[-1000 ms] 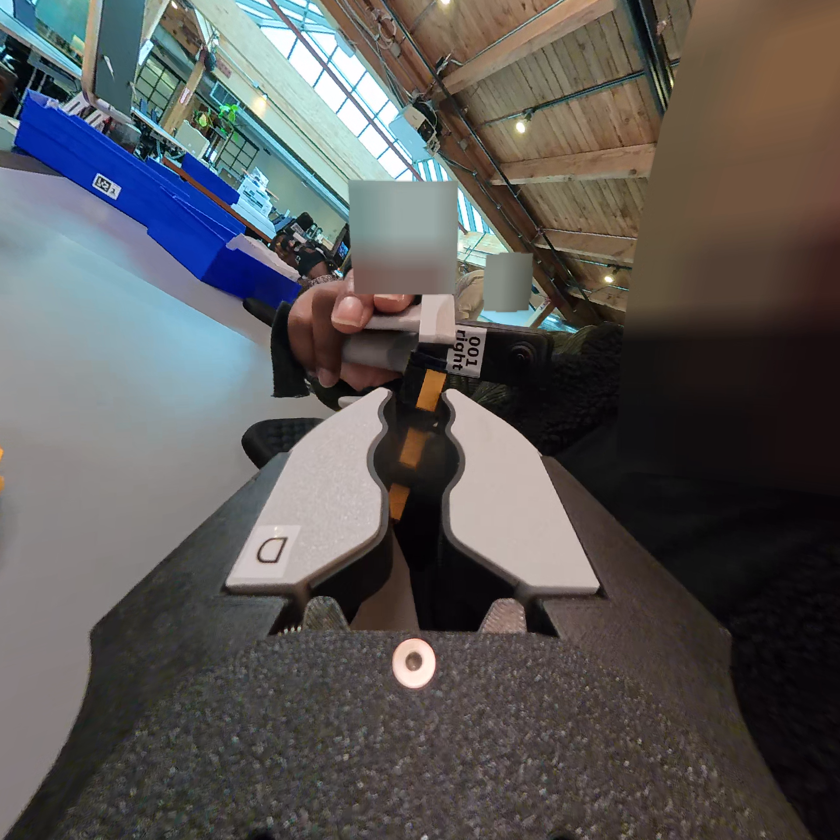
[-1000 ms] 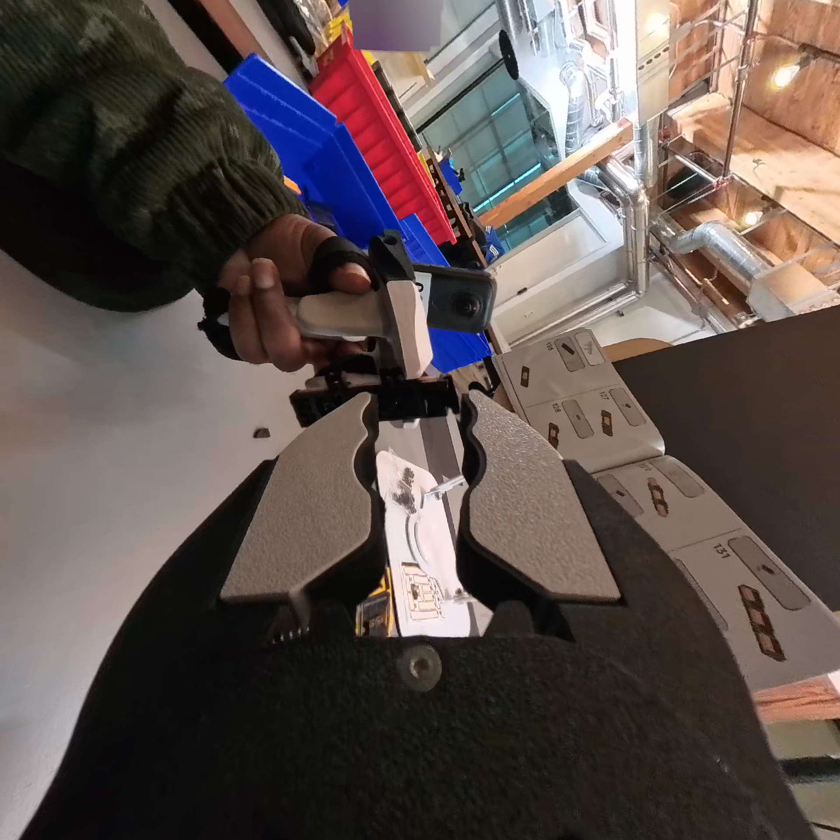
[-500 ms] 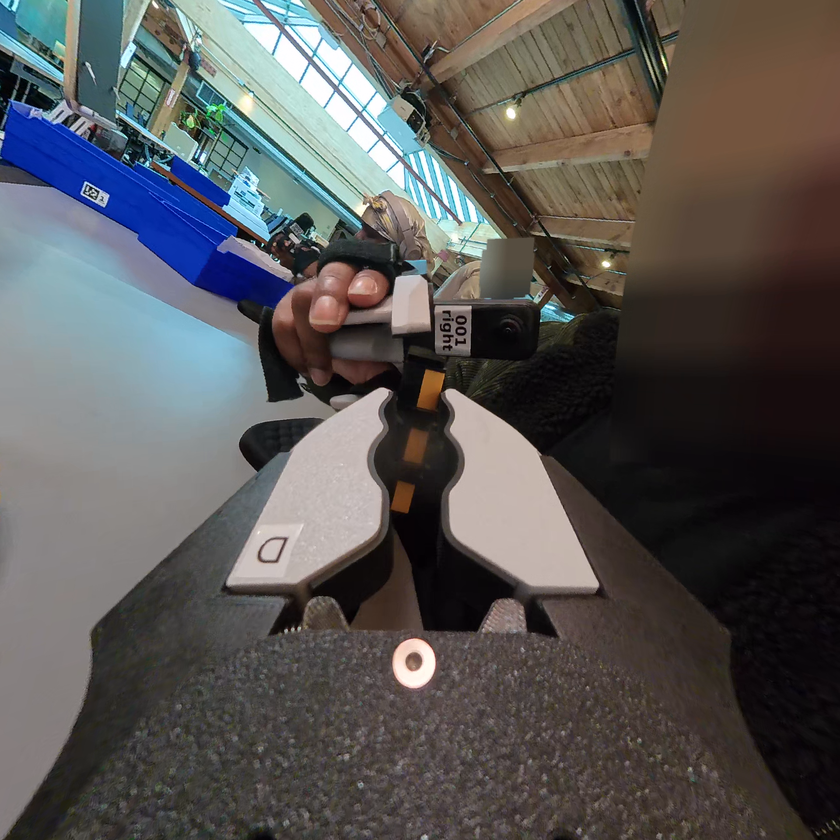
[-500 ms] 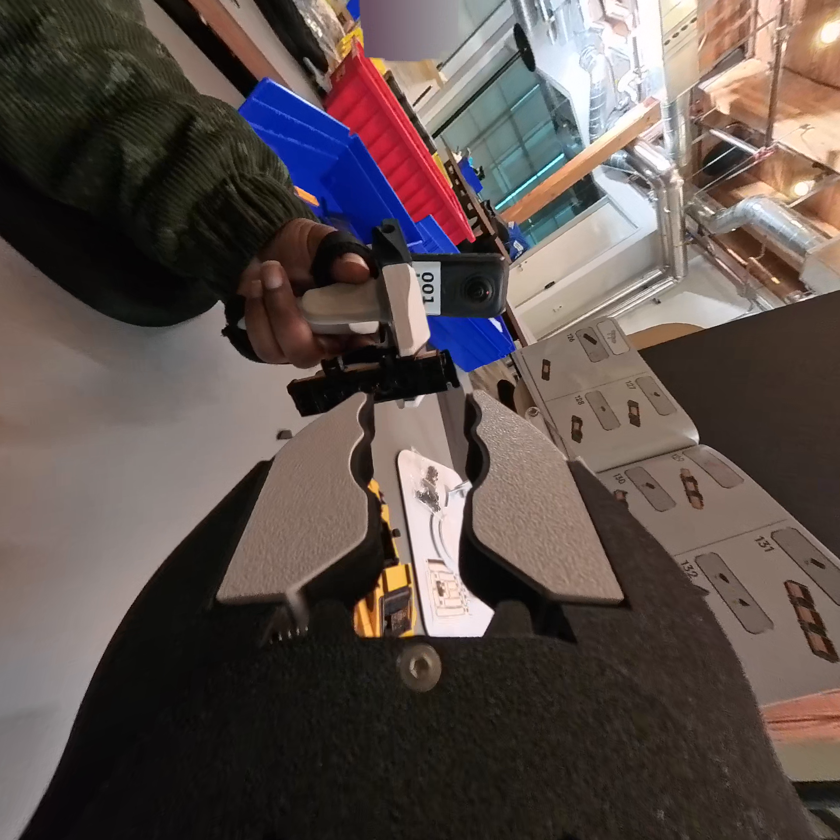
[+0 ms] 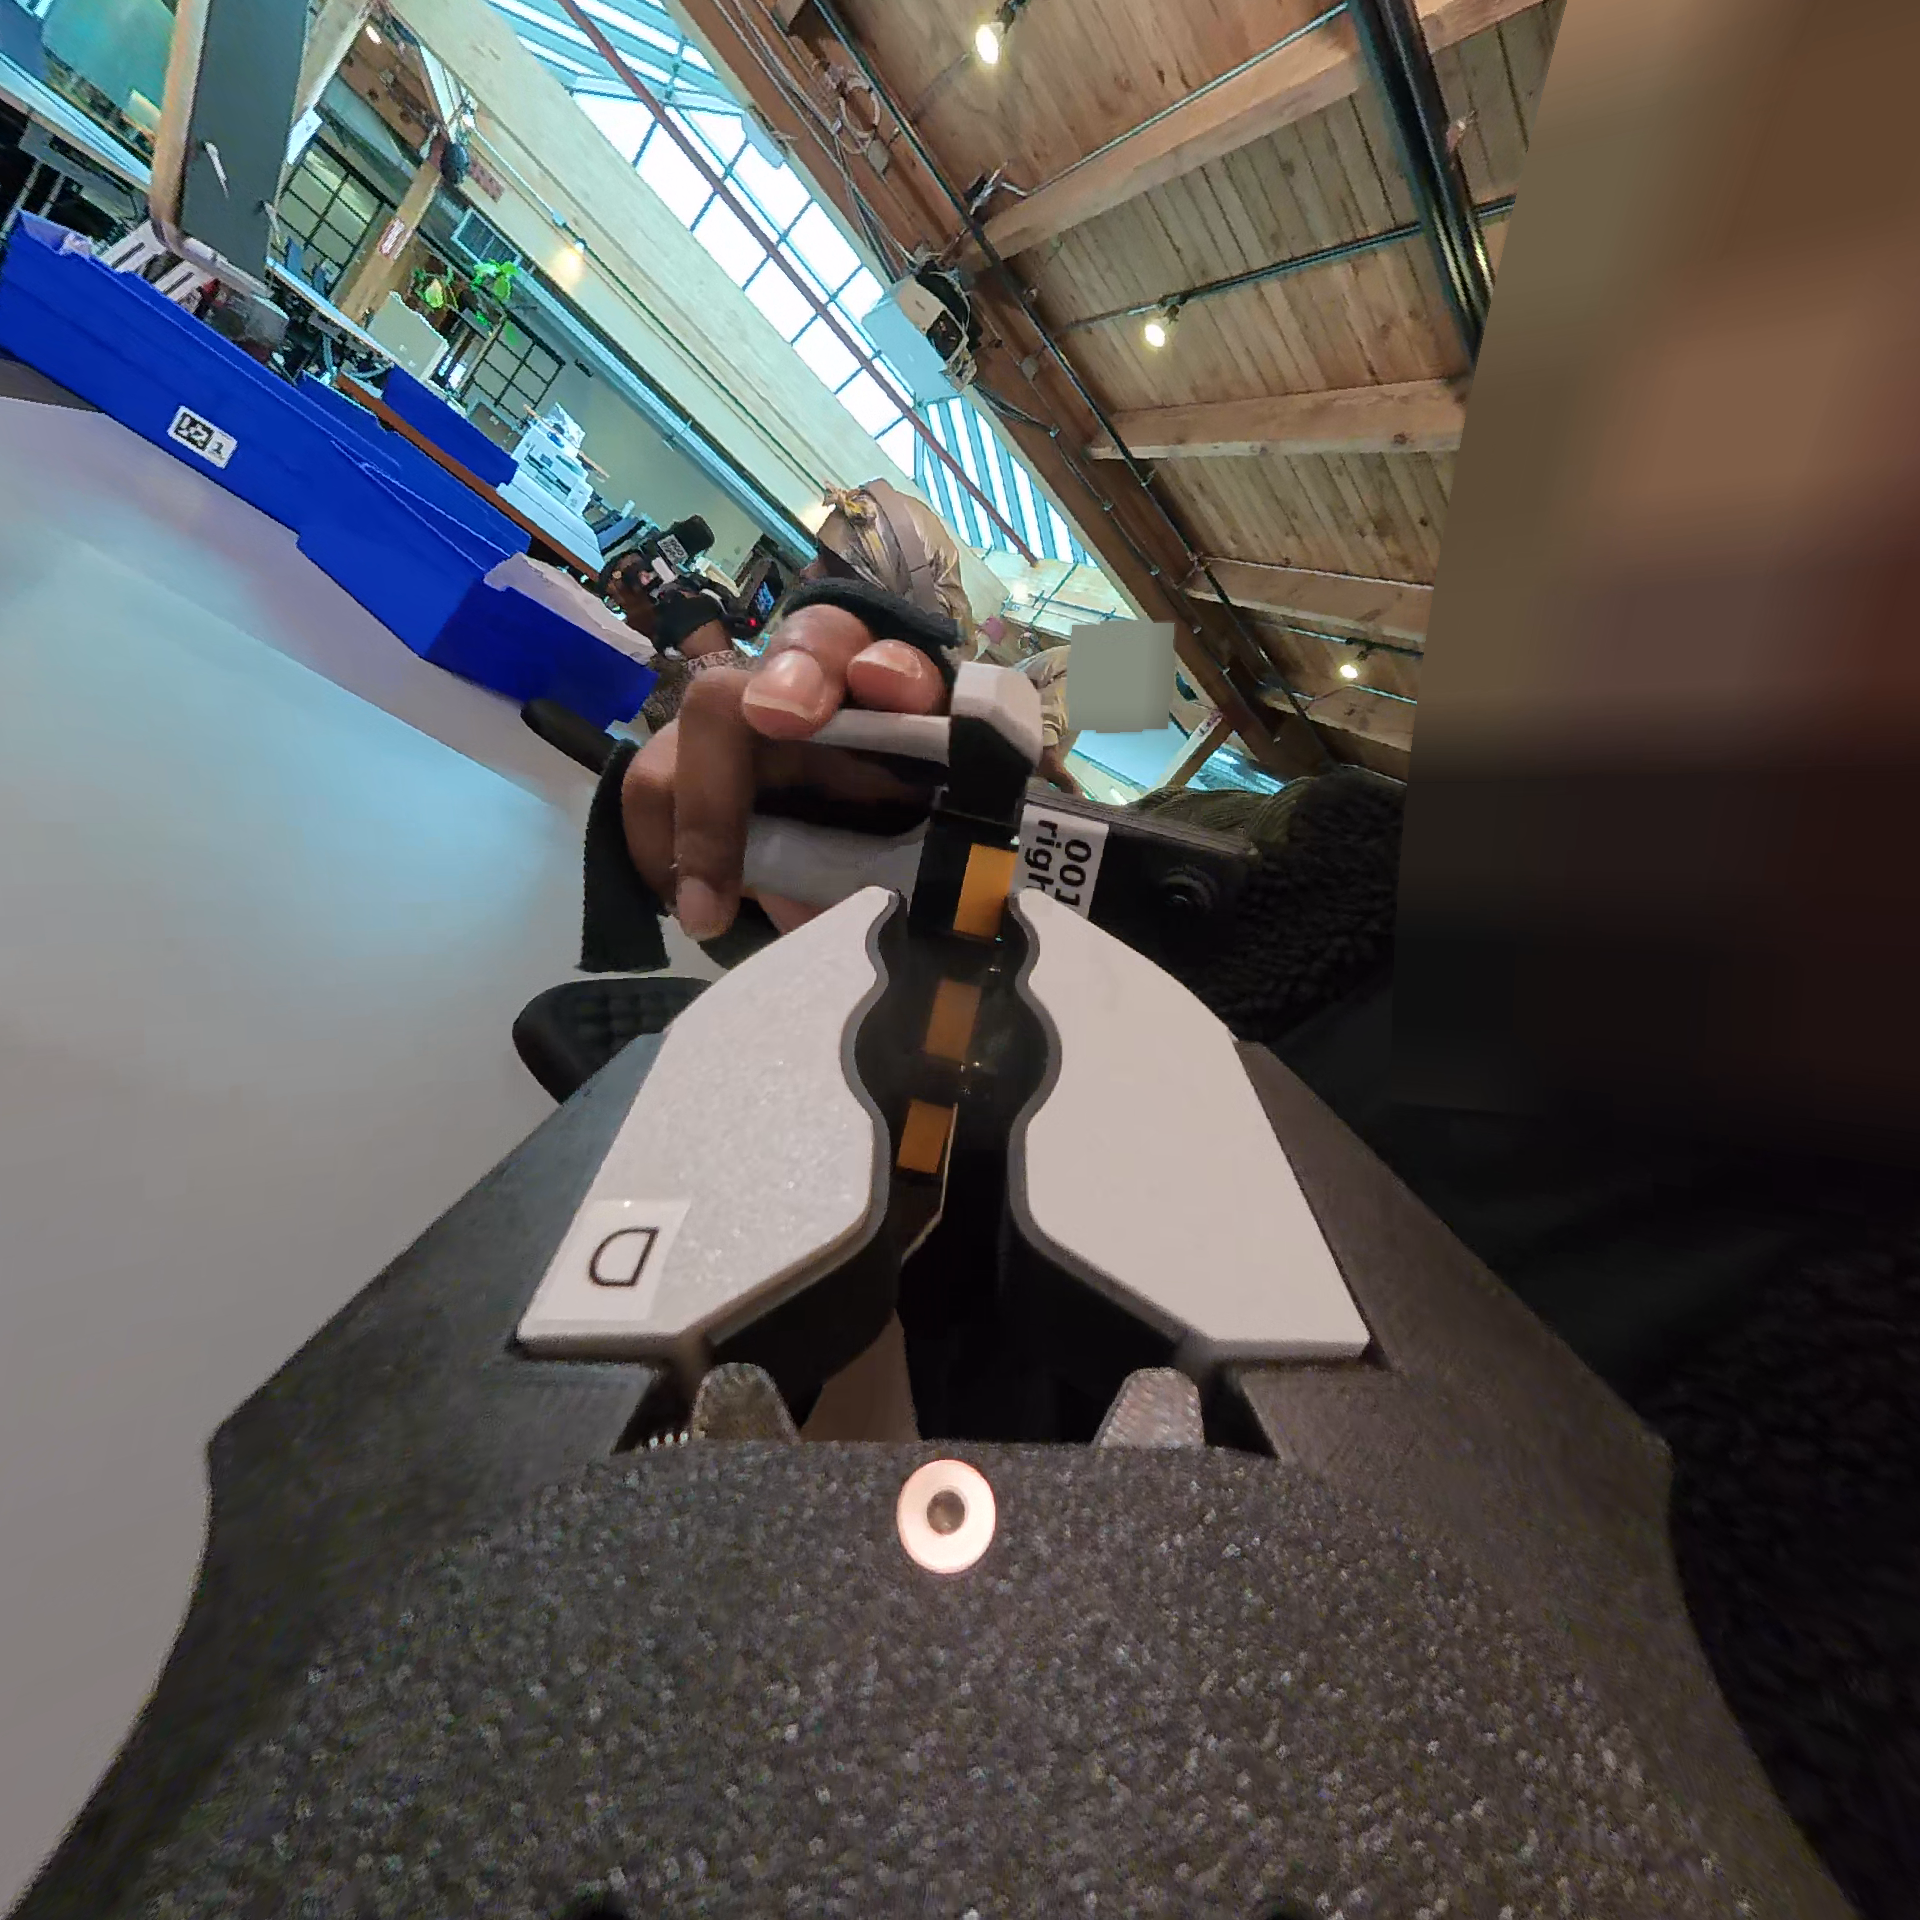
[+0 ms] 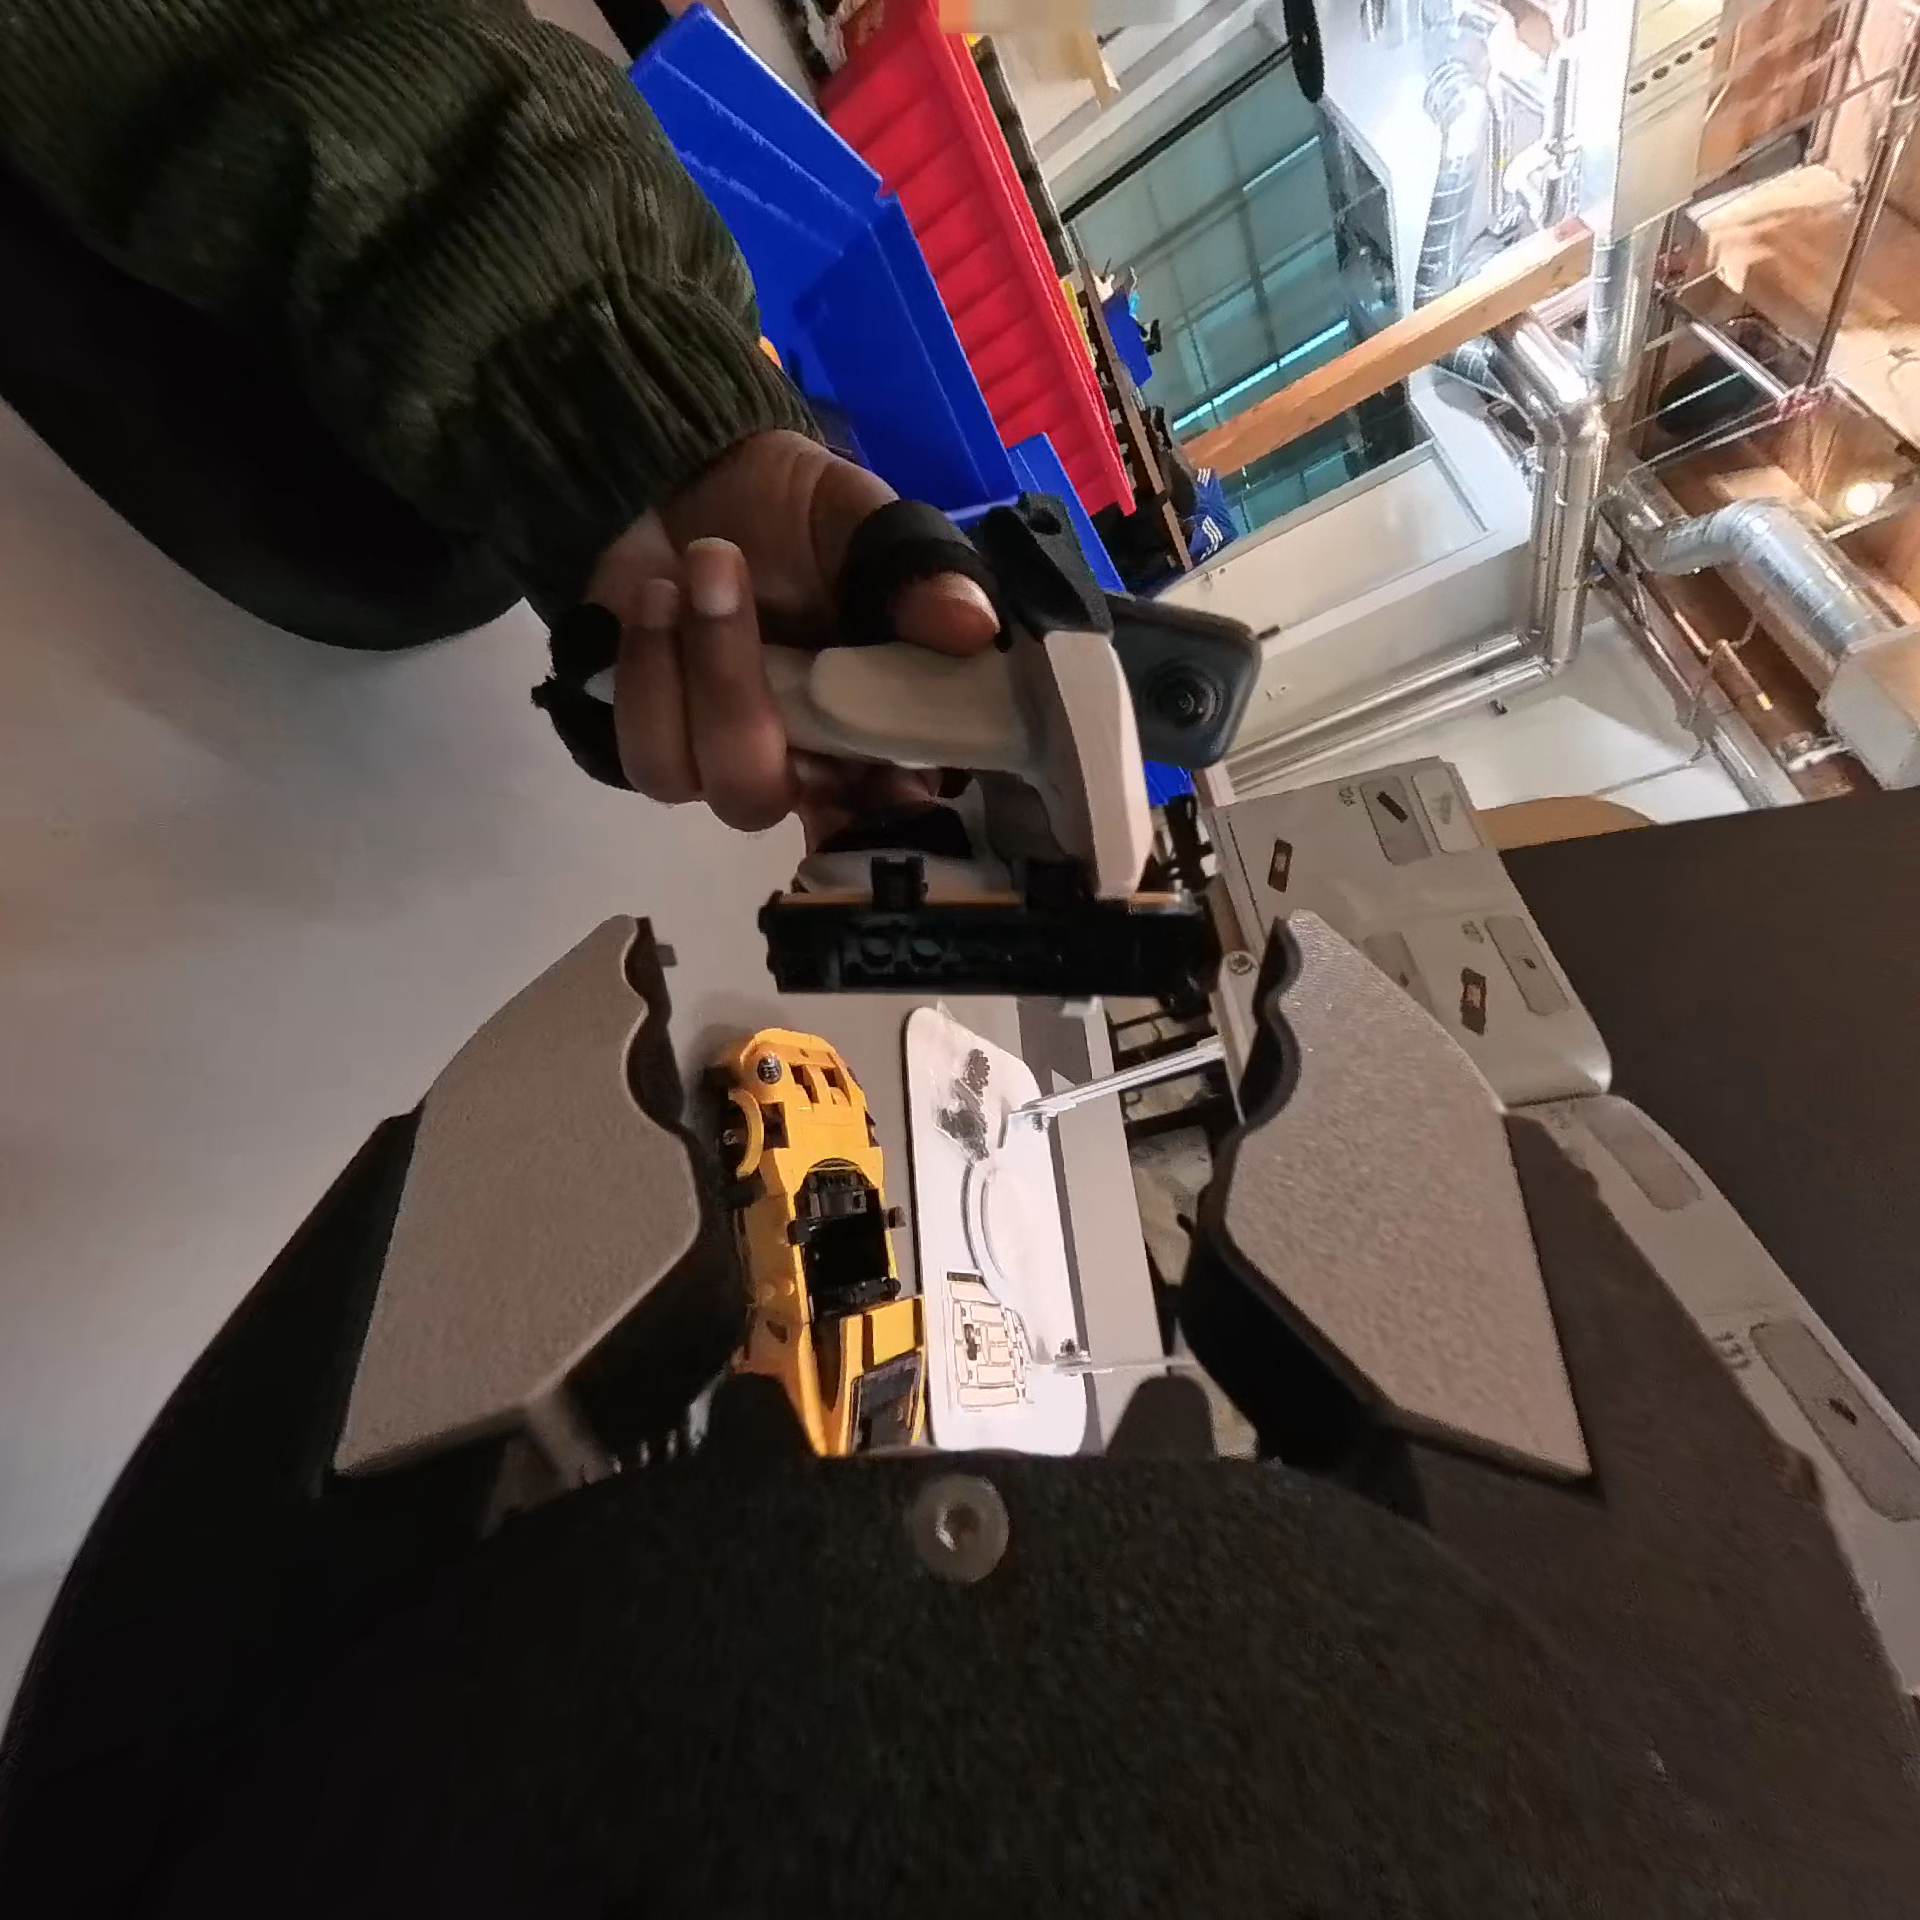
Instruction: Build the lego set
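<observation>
1. Since half a second ago the right hand-held gripper (image 6: 961, 971) has spread its jaws wide and let go of the black lego assembly (image 6: 987, 951); the yellow lego car (image 6: 821, 1236), then mostly hidden behind the left jaw, now shows in the gap.
2. The left hand-held gripper (image 5: 951, 935) is clenched on that same black assembly (image 5: 961, 997), which has orange tiles along its edge and runs lengthwise between the nearly closed grey fingers (image 5: 769, 1122), its far end sticking out past the tips.
3. In the right wrist view the assembly lies crosswise just beyond the released jaws, touching neither, held under the left tool by a hand (image 6: 748, 665) in a green ribbed sleeve (image 6: 395, 281).
4. In the left wrist view the other hand (image 5: 769, 769) grips the right tool just beyond the assembly's far end.
5. Below the open jaws, on the pale worktop (image 6: 260, 831), the yellow car lies beside a white sheet (image 6: 997, 1247) carrying small dark parts.
6. An open instruction booklet (image 6: 1455, 935) lies to the right of the sheet.
7. Blue bins (image 6: 831, 260) and a red bin (image 6: 966, 208) stand farther back.
</observation>
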Tool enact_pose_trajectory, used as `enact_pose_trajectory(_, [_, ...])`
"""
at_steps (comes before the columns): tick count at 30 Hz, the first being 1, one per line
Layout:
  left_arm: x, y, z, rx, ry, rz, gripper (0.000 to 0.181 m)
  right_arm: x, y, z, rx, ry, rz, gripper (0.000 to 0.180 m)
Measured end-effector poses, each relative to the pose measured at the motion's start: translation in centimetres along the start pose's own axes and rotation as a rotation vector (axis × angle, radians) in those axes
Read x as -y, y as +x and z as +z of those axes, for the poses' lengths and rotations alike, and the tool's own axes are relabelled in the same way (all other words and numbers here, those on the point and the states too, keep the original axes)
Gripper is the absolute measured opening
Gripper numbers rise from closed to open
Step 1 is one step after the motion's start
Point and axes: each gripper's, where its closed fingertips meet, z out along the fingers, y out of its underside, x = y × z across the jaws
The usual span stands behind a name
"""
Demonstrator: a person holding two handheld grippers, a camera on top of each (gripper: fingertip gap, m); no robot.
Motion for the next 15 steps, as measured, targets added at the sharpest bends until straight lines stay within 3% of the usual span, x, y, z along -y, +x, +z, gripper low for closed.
enact_pose_trajectory(8, [0.15,0.35,-0.01,-0.014,0.009,-0.004,0.017,0.10,0.78,0.12,-0.047,0.007,-0.033,0.084])
enact_pose_trajectory(15, [0.18,0.51,0.08,-0.018,0.008,0.002,0.017,0.24,0.83,0.07,-0.053,0.014,-0.036,0.084])
